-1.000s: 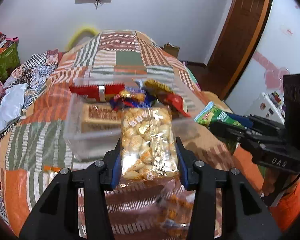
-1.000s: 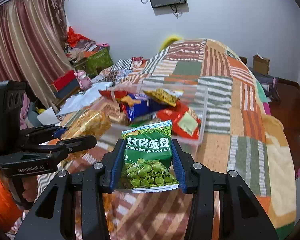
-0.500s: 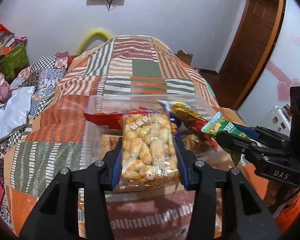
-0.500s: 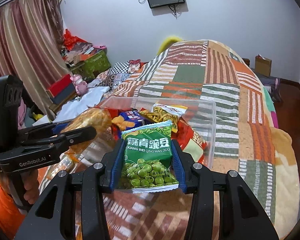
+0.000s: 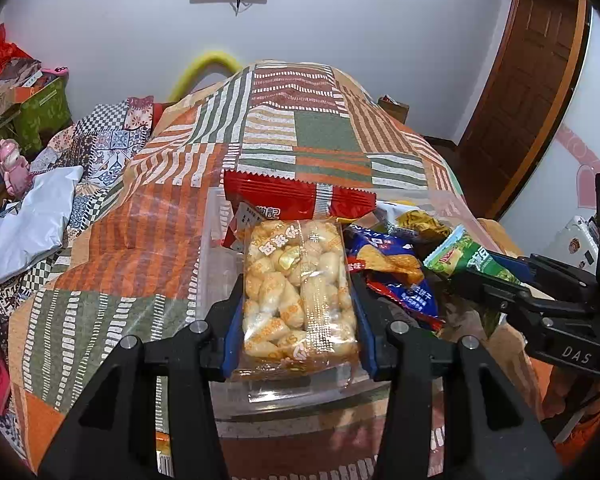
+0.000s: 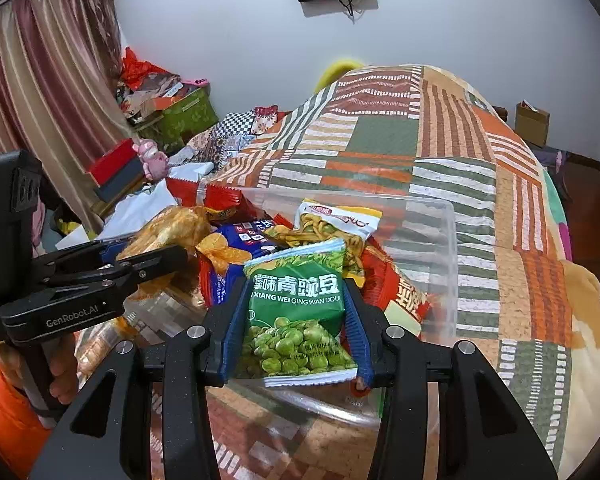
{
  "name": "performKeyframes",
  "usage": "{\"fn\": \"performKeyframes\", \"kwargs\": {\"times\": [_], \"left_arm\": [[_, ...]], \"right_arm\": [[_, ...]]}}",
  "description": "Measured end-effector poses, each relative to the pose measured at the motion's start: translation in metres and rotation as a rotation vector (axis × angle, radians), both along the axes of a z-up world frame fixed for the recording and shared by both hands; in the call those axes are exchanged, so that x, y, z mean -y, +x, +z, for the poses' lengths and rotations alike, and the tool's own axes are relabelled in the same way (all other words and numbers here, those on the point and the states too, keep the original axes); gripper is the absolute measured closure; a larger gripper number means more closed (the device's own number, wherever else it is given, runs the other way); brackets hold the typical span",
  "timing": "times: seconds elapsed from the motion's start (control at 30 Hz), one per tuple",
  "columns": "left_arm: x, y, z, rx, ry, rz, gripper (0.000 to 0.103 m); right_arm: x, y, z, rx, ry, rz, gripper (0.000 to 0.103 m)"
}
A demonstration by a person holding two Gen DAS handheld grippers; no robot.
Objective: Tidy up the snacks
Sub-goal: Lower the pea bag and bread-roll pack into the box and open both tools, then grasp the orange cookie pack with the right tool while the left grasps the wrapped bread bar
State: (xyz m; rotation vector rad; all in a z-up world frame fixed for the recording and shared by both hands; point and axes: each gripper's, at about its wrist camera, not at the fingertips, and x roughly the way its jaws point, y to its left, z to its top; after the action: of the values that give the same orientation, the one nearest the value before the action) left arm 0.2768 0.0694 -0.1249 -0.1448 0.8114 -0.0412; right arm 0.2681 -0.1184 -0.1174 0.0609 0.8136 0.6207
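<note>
We hold our left gripper (image 5: 299, 300) over the near end of the clear plastic bin (image 6: 452, 240) on the patchwork bedspread (image 5: 300, 128), its jaws partly closed and clamped on both sides of a clear bag of puffed snacks (image 5: 300, 288). Our right gripper (image 6: 296, 316) hangs beside it above the same bin, jaws pressed tight on a green pea packet (image 6: 298, 308). Inside the bin lie a red packet (image 5: 296, 196), a blue chip bag (image 5: 388, 256) and a yellow-and-white snack bag (image 6: 336, 224), heaped together
</note>
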Motion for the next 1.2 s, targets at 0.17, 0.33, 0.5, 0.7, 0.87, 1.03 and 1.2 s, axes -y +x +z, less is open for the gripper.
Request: {"fn": "performKeyframes", "kwargs": {"times": [0.17,0.33,0.5,0.7,0.87,1.03,1.2], "left_arm": [[0.005,0.001,-0.008,-0.014,0.028,-0.005,0.057],[0.009,-0.005,-0.005,-0.020,0.032,-0.010,0.042],[0.012,-0.017,0.005,0.008,0.058,0.011,0.026],[0.013,-0.037,0.016,0.014,0.062,0.012,0.026],[0.015,-0.063,0.022,0.017,0.068,0.005,0.021],[0.017,-0.090,0.021,0.002,0.072,-0.003,0.018],[0.016,-0.120,0.016,-0.015,0.063,-0.004,0.017]], "right_arm": [[-0.003,-0.002,-0.002,0.009,-0.021,0.004,0.061],[0.000,-0.001,-0.001,0.000,-0.036,-0.019,0.053],[0.008,-0.010,0.004,0.018,-0.044,-0.049,0.036],[0.015,-0.023,0.014,0.030,-0.049,-0.048,0.036],[0.021,-0.041,0.018,0.027,-0.044,-0.036,0.035],[0.022,-0.070,0.022,0.040,-0.055,-0.006,0.027],[0.020,-0.099,0.021,0.043,-0.050,0.023,0.023]]}}
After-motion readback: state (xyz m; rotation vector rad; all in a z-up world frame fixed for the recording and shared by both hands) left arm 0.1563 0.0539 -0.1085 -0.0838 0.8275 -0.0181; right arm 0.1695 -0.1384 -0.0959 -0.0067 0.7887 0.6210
